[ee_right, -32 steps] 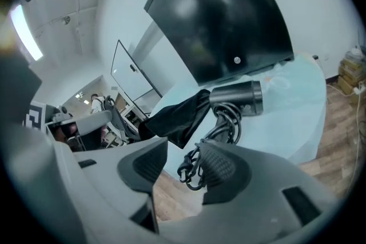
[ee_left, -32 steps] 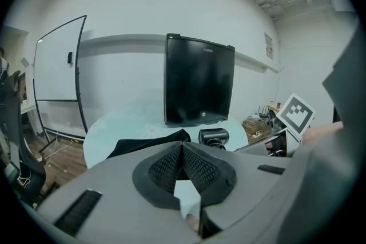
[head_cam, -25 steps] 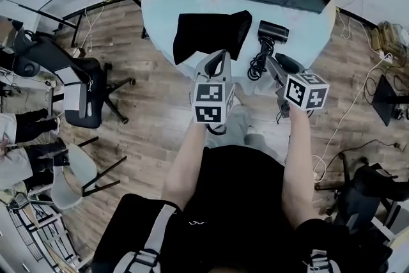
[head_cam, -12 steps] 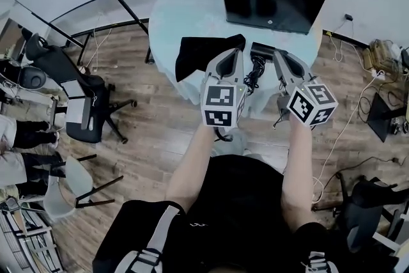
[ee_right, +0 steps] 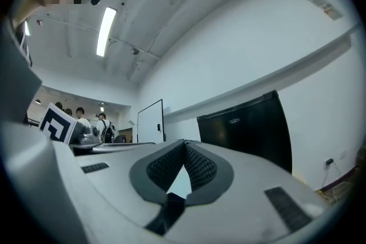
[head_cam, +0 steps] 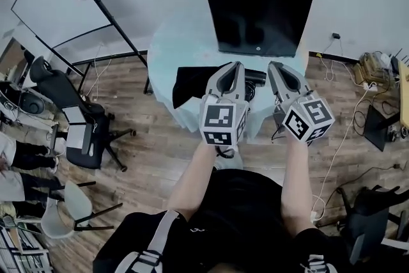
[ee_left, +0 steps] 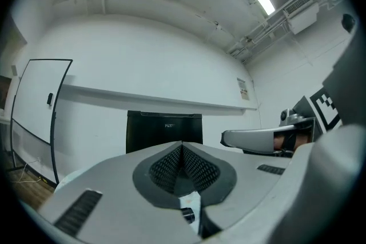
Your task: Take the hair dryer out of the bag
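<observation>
- Head view: the left gripper (head_cam: 235,67) and the right gripper (head_cam: 276,66) are held up side by side, pointing away from the person, both with their jaws drawn together and carrying nothing.
  - The hair dryer (head_cam: 257,78) shows as a dark piece in the gap between the two grippers, lower than their tips, on the table (head_cam: 172,41).
  - Its cord (head_cam: 250,94) is mostly hidden under the left gripper.
  - The bag (head_cam: 190,82) lies flat and limp to the left gripper's outer side, and the dryer appears to lie outside it.
  - Past both tips stands a black cabinet (head_cam: 259,0).
- Left gripper view: the ribbed pads (ee_left: 171,166) meet at the tip with nothing between them.
  - The cabinet is straight ahead and the right gripper lies alongside to the right.
  - Neither dryer nor bag shows here, so both are below this tool's line.
- Right gripper view: the jaws are closed to a seam and empty.
  - The cabinet lies ahead to the right and a whiteboard (ee_right: 150,120) ahead to the left.
  - The dryer is out of sight here too.
- Handling, as a judgement:
  - The dryer looks like a rigid, smooth plastic shell, fairly light but nose-heavy and likely to slip.
  - The handle close to the barrel would be the surest hold.
  - The cord is limp and may drag or snag, and the cloth bag gives no support.
</observation>
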{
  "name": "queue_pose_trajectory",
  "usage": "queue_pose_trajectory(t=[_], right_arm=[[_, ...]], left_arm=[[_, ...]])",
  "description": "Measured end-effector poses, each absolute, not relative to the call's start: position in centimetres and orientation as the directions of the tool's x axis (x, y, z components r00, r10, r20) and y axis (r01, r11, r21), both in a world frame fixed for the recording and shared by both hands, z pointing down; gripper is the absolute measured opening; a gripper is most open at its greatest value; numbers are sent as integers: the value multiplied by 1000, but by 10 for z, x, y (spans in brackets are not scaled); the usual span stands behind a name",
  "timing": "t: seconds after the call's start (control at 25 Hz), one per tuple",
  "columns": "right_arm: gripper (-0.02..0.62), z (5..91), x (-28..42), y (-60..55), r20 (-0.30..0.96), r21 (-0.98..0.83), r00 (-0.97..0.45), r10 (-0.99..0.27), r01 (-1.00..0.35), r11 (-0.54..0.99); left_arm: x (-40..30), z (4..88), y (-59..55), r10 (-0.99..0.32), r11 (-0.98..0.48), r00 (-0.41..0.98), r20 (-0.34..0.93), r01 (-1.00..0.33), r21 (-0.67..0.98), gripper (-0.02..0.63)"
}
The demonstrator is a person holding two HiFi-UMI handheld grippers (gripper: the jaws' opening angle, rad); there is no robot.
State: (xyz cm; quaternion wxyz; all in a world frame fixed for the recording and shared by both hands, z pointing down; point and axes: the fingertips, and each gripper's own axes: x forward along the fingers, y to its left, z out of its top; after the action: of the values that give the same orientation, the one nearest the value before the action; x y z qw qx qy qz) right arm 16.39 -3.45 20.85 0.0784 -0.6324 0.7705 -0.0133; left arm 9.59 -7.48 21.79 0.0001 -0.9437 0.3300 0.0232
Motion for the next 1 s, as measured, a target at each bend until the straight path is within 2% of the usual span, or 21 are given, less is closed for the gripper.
queue_pose_trajectory(t=[1.0], right_arm=[[-2, 197, 163, -25, -95, -45, -159, -983, -986, 164]], left_arm=[[108, 212, -57, -592, -806, 803, -67, -592, 31, 11]])
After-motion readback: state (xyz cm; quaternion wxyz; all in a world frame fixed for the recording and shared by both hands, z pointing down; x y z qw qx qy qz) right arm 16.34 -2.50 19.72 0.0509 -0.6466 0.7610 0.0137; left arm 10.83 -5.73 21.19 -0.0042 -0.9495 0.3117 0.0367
